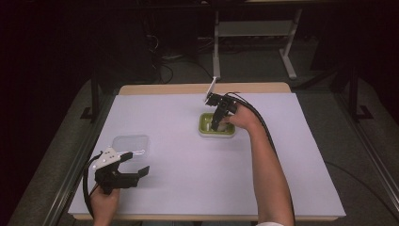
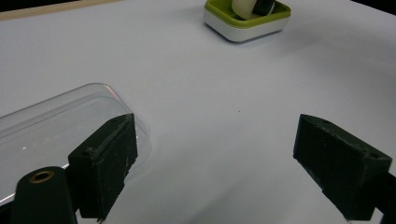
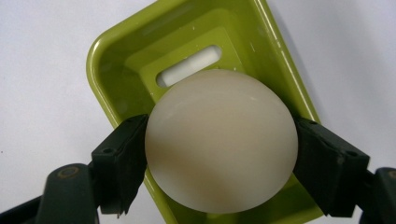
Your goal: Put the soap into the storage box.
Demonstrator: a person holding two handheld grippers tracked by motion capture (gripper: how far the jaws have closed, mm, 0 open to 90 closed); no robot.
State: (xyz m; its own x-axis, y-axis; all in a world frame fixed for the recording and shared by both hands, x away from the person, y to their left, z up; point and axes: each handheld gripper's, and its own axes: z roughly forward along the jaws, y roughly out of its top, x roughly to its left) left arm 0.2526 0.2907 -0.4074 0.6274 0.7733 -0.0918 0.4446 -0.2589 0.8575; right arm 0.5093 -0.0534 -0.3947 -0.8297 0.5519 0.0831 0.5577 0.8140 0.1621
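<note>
Soap [image 3: 222, 140], a round cream bar, sits clamped between our right gripper [image 3: 219, 168] jaws inside the green dish [image 3: 116, 60]. We should keep it level. Our left gripper [image 2: 215, 163] gapes wide beside the clear lid [image 2: 56, 126].

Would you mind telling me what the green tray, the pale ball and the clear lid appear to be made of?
Green tray: likely glossy moulded plastic, with soft highlights. Pale ball: smooth, matte, off-white; material unclear. Clear lid: probably thin transparent plastic, since the table shows through it.
</note>
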